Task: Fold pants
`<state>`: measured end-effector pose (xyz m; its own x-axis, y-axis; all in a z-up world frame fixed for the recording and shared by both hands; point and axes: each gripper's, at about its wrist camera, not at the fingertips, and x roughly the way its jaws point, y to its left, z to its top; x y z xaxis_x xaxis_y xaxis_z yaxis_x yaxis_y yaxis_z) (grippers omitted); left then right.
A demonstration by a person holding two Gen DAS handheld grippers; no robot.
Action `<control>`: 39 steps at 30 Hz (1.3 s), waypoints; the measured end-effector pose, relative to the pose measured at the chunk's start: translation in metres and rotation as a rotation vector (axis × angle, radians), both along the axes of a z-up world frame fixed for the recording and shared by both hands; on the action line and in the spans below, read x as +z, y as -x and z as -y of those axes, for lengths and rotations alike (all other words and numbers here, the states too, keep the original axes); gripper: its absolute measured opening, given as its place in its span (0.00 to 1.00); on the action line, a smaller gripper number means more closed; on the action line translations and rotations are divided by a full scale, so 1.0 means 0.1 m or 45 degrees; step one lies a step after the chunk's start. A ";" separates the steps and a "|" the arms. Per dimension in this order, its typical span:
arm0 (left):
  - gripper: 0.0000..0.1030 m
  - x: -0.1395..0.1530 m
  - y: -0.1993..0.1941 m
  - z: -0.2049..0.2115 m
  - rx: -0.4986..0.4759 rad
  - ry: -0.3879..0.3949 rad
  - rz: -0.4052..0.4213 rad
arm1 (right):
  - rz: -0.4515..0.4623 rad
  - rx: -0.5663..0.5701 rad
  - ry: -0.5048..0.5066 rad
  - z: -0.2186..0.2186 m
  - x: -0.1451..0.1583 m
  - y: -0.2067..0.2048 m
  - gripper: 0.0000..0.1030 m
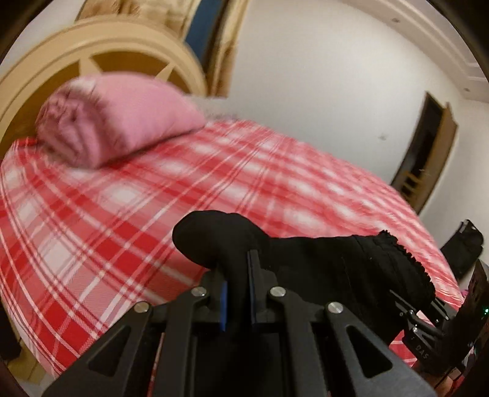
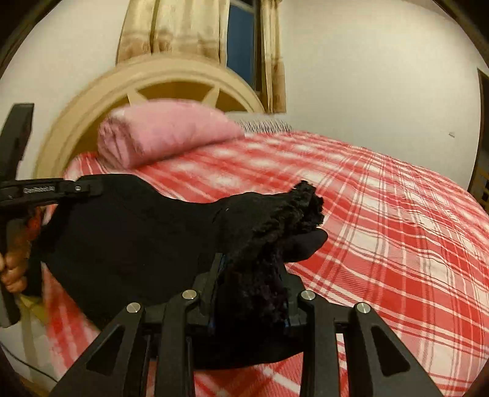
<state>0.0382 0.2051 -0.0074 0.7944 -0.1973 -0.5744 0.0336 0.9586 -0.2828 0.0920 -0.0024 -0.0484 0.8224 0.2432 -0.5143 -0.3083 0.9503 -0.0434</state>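
One pair of black pants point(image 1: 321, 262) is in play, held up off the bed point(image 1: 152, 198) between two grippers, with the cloth stretched from one to the other. There is one bed, covered by a red-and-white plaid sheet point(image 2: 382, 213), and one folded pink blanket point(image 1: 116, 122) lying at its head against a curved cream headboard point(image 1: 91, 52).

The left gripper point(image 1: 237, 274) has its jaws closed tight on a bunched fold of the pants, which bulges out just past the fingertips. The right gripper point(image 2: 250, 284) has its jaws clamped on a thicker wad of the fabric with a ragged, frilled edge, so they stand a little apart around the cloth. In the right wrist view the left gripper point(image 2: 91, 187) shows at the far left edge, biting the other end of the garment, and the person's hand point(image 2: 13, 268) wraps its handle below. In the left wrist view the right gripper point(image 1: 409, 302) shows at the lower right, mostly hidden by the hanging cloth.

Behind the headboard hang beige curtains point(image 2: 183, 27) beside a dark window point(image 2: 241, 39). A wooden door frame point(image 1: 428, 149) stands on the white wall, and a dark bag point(image 1: 464, 244) sits past the bed's edge. The pants block much of the near bed surface in both views. Both grippers point downward at a slant over the bed.
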 end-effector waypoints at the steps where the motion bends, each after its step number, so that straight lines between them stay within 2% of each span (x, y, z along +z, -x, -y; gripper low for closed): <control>1: 0.10 -0.10 -0.04 -0.03 0.025 -0.004 -0.027 | -0.003 -0.008 0.023 -0.02 -0.04 -0.02 0.30; 5: 0.11 -0.24 0.00 -0.12 0.058 -0.022 -0.075 | -0.113 -0.032 0.052 0.09 -0.19 -0.13 0.30; 7: 0.16 -0.35 -0.03 -0.12 0.079 -0.041 -0.157 | -0.161 -0.036 0.072 0.09 -0.29 -0.19 0.31; 9: 0.28 -0.44 -0.04 -0.10 0.104 -0.090 -0.237 | -0.192 -0.043 0.073 0.13 -0.31 -0.20 0.34; 11: 0.53 -0.58 -0.06 -0.12 0.149 -0.130 -0.319 | -0.211 -0.047 0.076 0.13 -0.33 -0.23 0.36; 12: 0.60 -0.66 -0.06 -0.15 0.174 -0.133 -0.359 | -0.222 -0.051 0.079 0.14 -0.34 -0.24 0.37; 14: 0.73 -0.69 -0.03 -0.19 0.201 -0.140 -0.348 | -0.231 -0.058 0.075 0.15 -0.35 -0.25 0.39; 17: 0.92 -0.70 -0.02 -0.19 0.258 -0.217 -0.372 | -0.242 -0.060 0.078 0.16 -0.36 -0.25 0.42; 19: 0.93 -0.72 -0.01 -0.21 0.265 -0.201 -0.379 | -0.245 -0.069 0.085 0.15 -0.37 -0.24 0.46; 21: 0.97 -0.74 -0.01 -0.25 0.275 -0.187 -0.384 | -0.248 -0.088 0.091 0.17 -0.37 -0.22 0.58; 23: 0.99 -0.74 0.01 -0.26 0.266 -0.203 -0.375 | -0.257 -0.092 0.074 0.24 -0.36 -0.18 0.63; 27: 1.00 -0.73 0.03 -0.25 0.241 -0.275 -0.343 | -0.274 -0.087 -0.069 0.43 -0.30 -0.01 0.65; 32: 1.00 -0.71 0.03 -0.27 0.236 -0.290 -0.345 | -0.177 -0.179 -0.088 0.48 -0.12 0.24 0.65; 35: 1.00 -0.66 0.15 -0.30 0.258 -0.349 -0.330 | -0.117 -0.273 -0.080 0.44 -0.03 0.42 0.65; 39: 1.00 -0.57 0.36 -0.31 0.301 -0.438 -0.291 | -0.133 -0.378 -0.165 0.36 -0.03 0.64 0.65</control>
